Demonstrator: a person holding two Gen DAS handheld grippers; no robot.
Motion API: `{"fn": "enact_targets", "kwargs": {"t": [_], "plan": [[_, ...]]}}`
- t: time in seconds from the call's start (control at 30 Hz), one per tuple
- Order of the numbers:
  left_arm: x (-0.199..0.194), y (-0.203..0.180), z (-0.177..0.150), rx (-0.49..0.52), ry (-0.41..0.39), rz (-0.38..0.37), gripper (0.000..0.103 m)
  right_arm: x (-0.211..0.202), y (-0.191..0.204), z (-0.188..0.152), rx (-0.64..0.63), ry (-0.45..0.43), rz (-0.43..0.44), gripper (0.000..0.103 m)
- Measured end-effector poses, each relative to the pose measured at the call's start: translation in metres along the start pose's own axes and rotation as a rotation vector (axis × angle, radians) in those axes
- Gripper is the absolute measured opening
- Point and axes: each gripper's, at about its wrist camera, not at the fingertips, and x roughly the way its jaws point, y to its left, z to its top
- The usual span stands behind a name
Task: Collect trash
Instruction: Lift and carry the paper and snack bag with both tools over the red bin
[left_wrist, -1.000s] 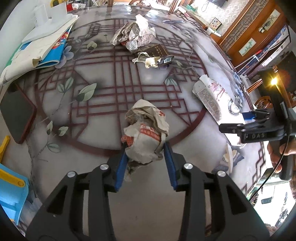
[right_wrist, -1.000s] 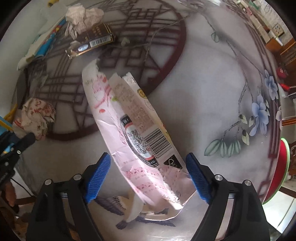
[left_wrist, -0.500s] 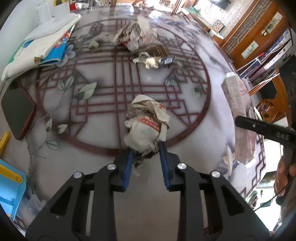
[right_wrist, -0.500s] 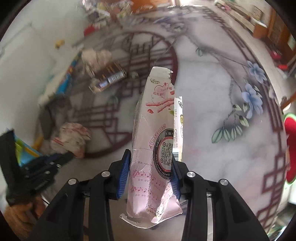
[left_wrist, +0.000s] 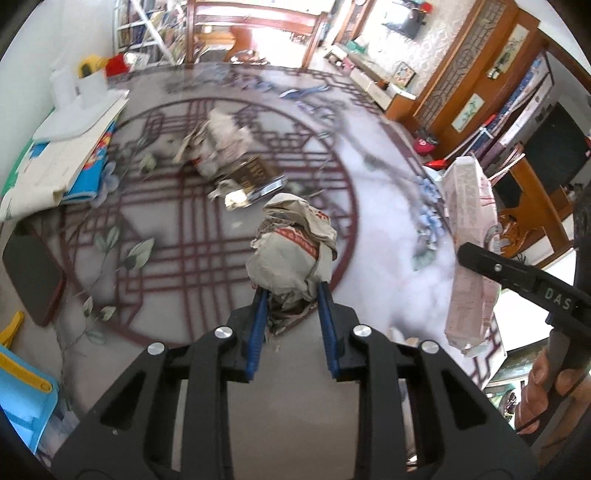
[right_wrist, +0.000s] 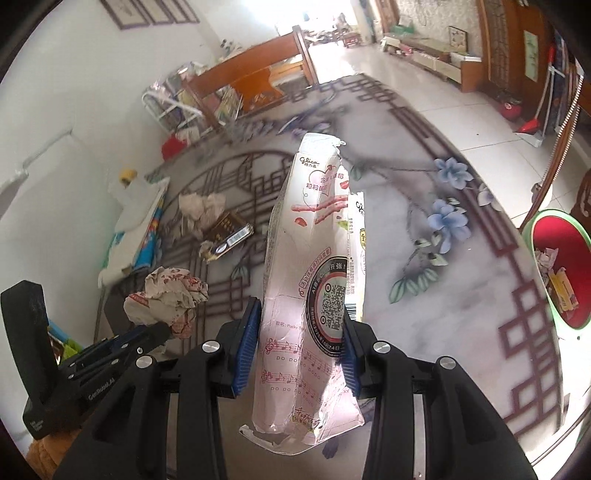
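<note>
My left gripper (left_wrist: 290, 291) is shut on a crumpled beige paper wad with red print (left_wrist: 293, 243) and holds it lifted off the patterned table; the wad also shows in the right wrist view (right_wrist: 166, 295). My right gripper (right_wrist: 299, 314) is shut on a flattened pink snack box (right_wrist: 314, 280), held upright above the table; the box also shows in the left wrist view (left_wrist: 469, 236). More trash lies at the table's far side: a crumpled paper pile (left_wrist: 218, 144) and a dark brown packet (left_wrist: 258, 175).
A green bin with a red liner (right_wrist: 554, 269) holding scraps stands right of the table. Books and a white block (left_wrist: 66, 147) lie at the left, a dark phone (left_wrist: 31, 273) at the left edge, and a blue and yellow item (left_wrist: 18, 387) below it.
Both grippers closed on their items and lifted them: the left jaws squeezed the paper wad, the right jaws closed on the snack box and raised it upright. Both views tilted up toward the room.
</note>
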Motion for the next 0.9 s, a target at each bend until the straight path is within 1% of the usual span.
{"fn": "enact_targets", "kwargs": {"t": [0.13, 0.37, 0.53, 0.9], "plan": [[-0.004, -0.014, 0.004, 0.022, -0.022, -0.007, 0.026, -0.004, -0.008, -0.001, 0.018, -0.006, -0.004, 0.038], [-0.010, -0.036, 0.008, 0.045, -0.053, 0.008, 0.026, -0.014, -0.022, 0.000, 0.036, -0.029, 0.002, 0.038], [-0.007, -0.048, 0.008, 0.051, -0.049, 0.011, 0.026, -0.023, -0.034, 0.001, 0.040, -0.039, 0.002, 0.038], [0.005, -0.091, 0.011, 0.067, -0.042, 0.019, 0.026, -0.035, -0.072, 0.007, 0.070, -0.039, 0.016, 0.038]]}}
